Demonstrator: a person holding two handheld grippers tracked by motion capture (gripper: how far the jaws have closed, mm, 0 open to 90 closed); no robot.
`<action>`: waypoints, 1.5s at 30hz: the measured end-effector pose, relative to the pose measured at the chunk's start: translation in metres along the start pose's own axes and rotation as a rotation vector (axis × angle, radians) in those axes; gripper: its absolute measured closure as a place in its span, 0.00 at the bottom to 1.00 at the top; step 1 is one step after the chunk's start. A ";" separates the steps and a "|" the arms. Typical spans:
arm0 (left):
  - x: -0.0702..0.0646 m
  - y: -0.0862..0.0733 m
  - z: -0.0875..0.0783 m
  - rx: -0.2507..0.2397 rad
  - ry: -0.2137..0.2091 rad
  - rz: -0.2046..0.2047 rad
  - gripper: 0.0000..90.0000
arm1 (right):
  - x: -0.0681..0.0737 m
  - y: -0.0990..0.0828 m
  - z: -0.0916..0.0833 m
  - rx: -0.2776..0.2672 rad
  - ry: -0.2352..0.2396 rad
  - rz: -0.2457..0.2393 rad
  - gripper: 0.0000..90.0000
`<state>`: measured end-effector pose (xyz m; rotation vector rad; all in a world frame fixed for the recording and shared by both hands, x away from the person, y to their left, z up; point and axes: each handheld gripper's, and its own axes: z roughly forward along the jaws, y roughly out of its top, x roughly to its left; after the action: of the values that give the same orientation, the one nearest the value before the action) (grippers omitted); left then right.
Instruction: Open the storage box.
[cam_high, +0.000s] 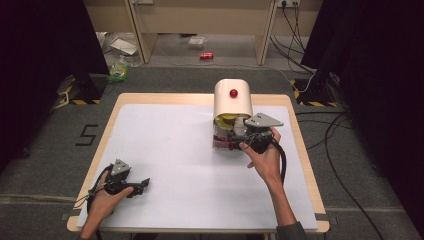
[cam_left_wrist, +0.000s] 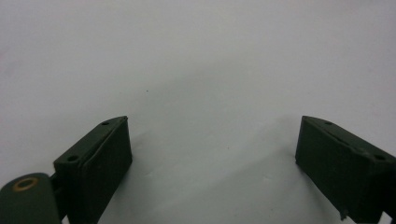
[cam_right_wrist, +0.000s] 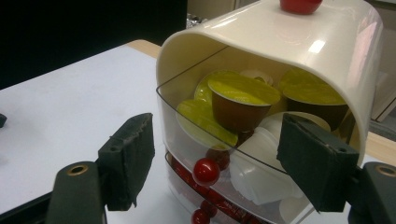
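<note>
The white-topped table (cam_high: 165, 150) bears a cream, round-topped plastic drawer cabinet (cam_high: 233, 99) near its far right edge. Its clear upper drawer (cam_right_wrist: 205, 140), holding yellow-lidded brown capsules (cam_right_wrist: 243, 100), carries a small red ball knob (cam_right_wrist: 206, 171) between the right gripper's (cam_right_wrist: 215, 154) parted jaws, untouched. The left gripper (cam_left_wrist: 212, 154) rests released near the front left corner

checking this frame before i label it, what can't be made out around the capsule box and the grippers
- Lower drawer of the capsule box: right gripper view, cut off by the bottom edge; contents are a red blur.
- Right gripper: whether its pads touch the upper drawer's red knob; they look apart from it.
- High view: the right gripper and hand hide the drawer fronts.
- Left gripper: open, over bare table.
</note>
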<state>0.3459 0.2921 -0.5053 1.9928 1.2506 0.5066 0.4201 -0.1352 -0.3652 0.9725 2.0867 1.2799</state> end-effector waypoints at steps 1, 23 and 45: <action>0.000 0.000 0.000 0.000 0.000 0.000 0.11 | 0.000 0.000 0.001 0.004 0.002 0.003 0.31; 0.000 0.000 0.000 -0.001 0.000 -0.001 0.11 | -0.001 -0.002 0.002 0.051 0.029 -0.020 0.31; 0.000 0.000 0.000 -0.001 0.000 0.000 0.11 | 0.007 -0.004 -0.012 0.096 0.064 -0.048 0.32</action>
<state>0.3457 0.2921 -0.5053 1.9923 1.2502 0.5071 0.4060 -0.1379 -0.3640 0.9274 2.2243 1.2113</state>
